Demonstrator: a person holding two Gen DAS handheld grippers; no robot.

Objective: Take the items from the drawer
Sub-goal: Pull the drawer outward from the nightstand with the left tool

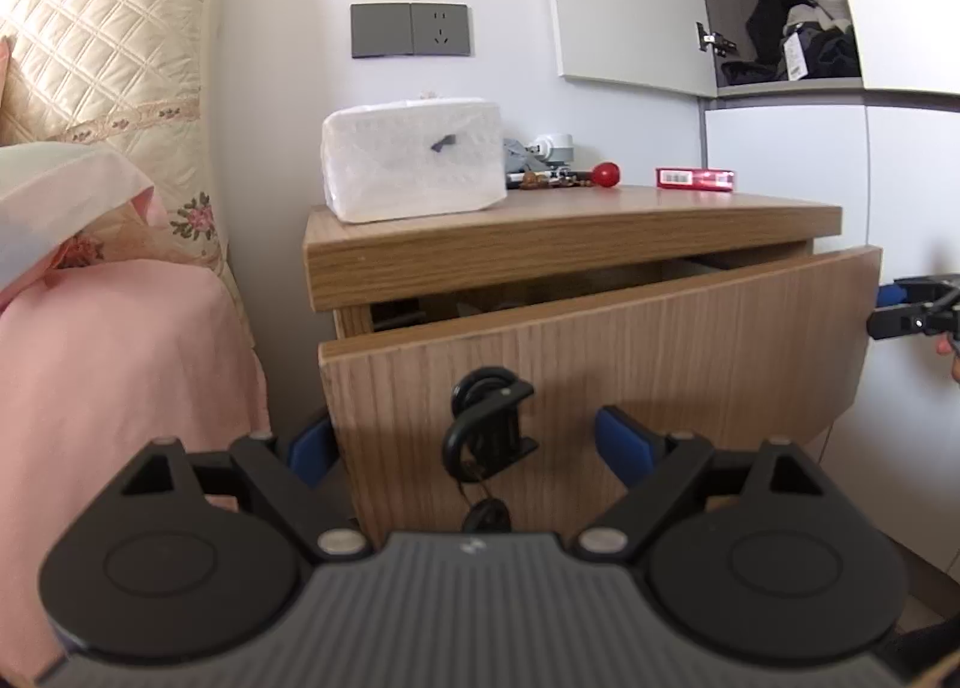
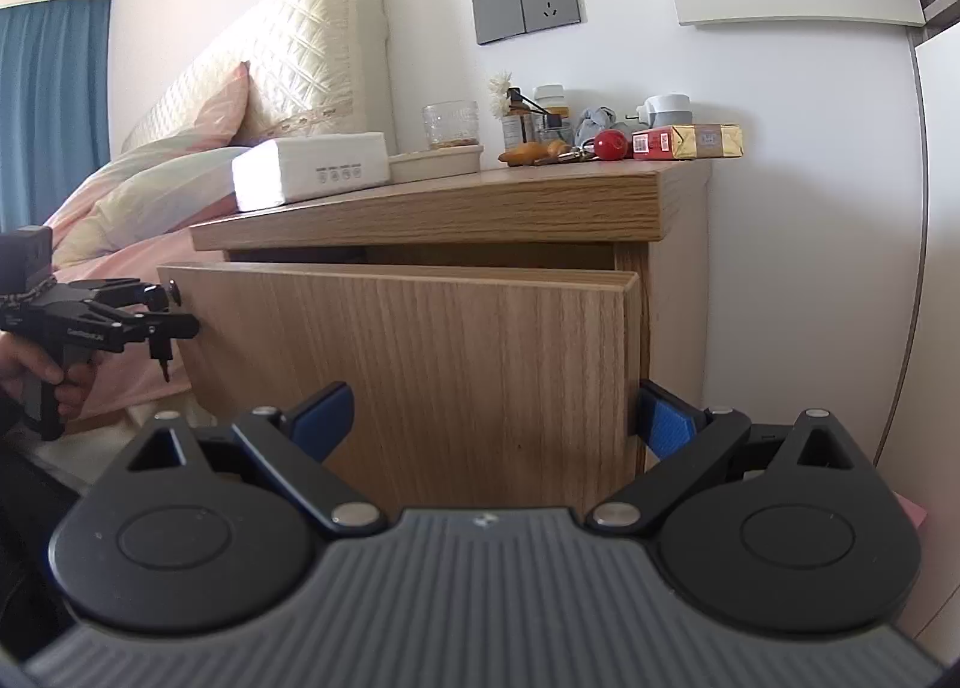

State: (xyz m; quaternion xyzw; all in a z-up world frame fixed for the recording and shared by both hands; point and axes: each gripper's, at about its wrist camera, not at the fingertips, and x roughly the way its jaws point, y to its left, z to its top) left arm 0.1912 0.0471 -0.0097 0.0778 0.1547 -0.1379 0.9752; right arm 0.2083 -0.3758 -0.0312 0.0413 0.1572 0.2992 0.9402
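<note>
A wooden nightstand has its drawer pulled out a little. The drawer front (image 1: 660, 364) leaves a dark gap under the top, and what lies inside is hidden. My left gripper (image 1: 474, 448) is open at the front's left edge. One blue pad (image 1: 312, 448) lies beside that edge, the other before the panel. Between them sits a black hook-shaped piece (image 1: 486, 424); I cannot tell what it is fixed to. My right gripper (image 2: 495, 421) is open at the drawer front (image 2: 420, 364), its right pad (image 2: 666, 424) past the panel's right edge.
On the nightstand top (image 1: 600, 208) are a white tissue pack (image 1: 414, 166), a red ball (image 1: 606, 175), a red box (image 1: 696, 179) and small clutter. A pink bed (image 1: 120, 358) lies left, a white cabinet (image 1: 900, 178) right. A hand holds the left gripper (image 2: 174, 322).
</note>
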